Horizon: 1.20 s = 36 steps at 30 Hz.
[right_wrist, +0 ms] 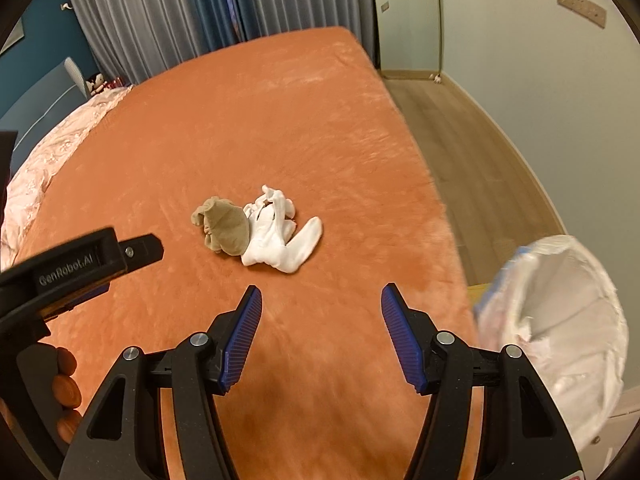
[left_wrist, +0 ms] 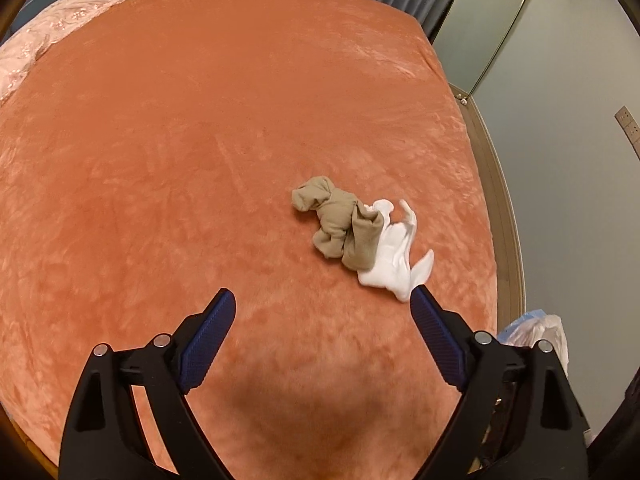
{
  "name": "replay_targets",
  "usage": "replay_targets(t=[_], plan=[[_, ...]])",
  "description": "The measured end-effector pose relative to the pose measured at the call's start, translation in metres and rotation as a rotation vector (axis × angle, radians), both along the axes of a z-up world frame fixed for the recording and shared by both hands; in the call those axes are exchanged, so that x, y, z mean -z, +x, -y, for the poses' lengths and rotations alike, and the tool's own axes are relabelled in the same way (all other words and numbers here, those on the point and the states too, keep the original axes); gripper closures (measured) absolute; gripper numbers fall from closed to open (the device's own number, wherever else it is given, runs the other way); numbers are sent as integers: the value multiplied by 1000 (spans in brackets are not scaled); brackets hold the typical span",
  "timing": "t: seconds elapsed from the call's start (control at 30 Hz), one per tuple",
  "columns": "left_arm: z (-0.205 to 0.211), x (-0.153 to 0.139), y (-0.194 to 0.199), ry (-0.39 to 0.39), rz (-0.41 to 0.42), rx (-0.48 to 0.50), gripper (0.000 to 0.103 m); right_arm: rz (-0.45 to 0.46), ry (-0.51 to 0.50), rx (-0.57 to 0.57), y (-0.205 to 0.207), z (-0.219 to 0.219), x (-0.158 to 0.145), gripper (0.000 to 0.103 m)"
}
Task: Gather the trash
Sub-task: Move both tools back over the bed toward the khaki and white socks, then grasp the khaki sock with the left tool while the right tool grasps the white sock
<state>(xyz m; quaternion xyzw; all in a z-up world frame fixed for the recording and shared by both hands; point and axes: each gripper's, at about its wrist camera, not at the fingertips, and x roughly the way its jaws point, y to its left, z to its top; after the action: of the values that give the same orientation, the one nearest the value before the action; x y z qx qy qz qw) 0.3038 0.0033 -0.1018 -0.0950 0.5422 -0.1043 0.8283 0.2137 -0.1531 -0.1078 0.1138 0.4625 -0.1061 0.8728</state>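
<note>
A crumpled tan sock [left_wrist: 338, 222] [right_wrist: 224, 226] and a white sock [left_wrist: 394, 254] [right_wrist: 278, 236] lie touching each other on the orange bed cover [left_wrist: 180, 140] [right_wrist: 280, 128]. My left gripper [left_wrist: 322, 302] is open and empty, a short way in front of the socks; its right fingertip is close to the white sock. My right gripper [right_wrist: 320, 294] is open and empty, nearer than the socks. The left gripper's body [right_wrist: 80, 264] shows at the left of the right wrist view. A bin lined with a white plastic bag [right_wrist: 560, 320] [left_wrist: 536, 334] stands beside the bed at the right.
A pink quilt [left_wrist: 48, 28] [right_wrist: 52, 152] lies at the bed's far left. Grey curtains [right_wrist: 160, 16] hang behind the bed. Wooden floor [right_wrist: 460, 140] runs along the bed's right side by a pale wall [right_wrist: 540, 80].
</note>
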Motion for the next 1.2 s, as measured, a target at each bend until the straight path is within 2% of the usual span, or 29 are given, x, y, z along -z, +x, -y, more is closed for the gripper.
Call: replay_targets(t=[0.13,0.23,0.4,0.5,0.53,0.6,0.67,0.7,0.73,0.77,0.8,0.83,0.87,1.03,1.2], plan=[[11,18,28,-28,-41,20,18,-21,11,-11,34,-1,20,43],[19,30,43,-20,-52,38,21,-36,19,-11,53,1,33,43],[21,54,61,-37,-98,47,38,-70,52,-13,82,-1,58,43],[18,67,68,-54,-124,53,58,-91,68,-27,92,-5,73,43],[17,72,69,-64,-136,60,67,-98,72,-32,95,-7,77,43],[15,76,72,-87,-146,69,75,-108,82,-43,99,-9,85,48],[15,76,68,-85,-133,81,80,-124,115,-50,101,-10,95,64],[15,75,67,-80,-125,87,82,-120,125,-41,100,-8,98,64],[14,73,64,-77,-118,90,85,-111,139,-40,97,-8,97,70],[13,72,63,-75,-113,88,89,-116,151,-49,98,-8,98,85],[11,69,61,-74,-106,85,91,-121,159,-58,96,-10,97,90],[9,65,57,-75,-100,82,98,-119,149,-61,92,-11,94,91],[7,62,56,-79,-98,82,100,-115,144,-64,88,-12,91,91],[3,33,36,-65,-47,87,100,-77,158,-50,61,-11,66,91],[8,-1,7,-67,3,104,100,-16,152,-32,24,-4,28,91]])
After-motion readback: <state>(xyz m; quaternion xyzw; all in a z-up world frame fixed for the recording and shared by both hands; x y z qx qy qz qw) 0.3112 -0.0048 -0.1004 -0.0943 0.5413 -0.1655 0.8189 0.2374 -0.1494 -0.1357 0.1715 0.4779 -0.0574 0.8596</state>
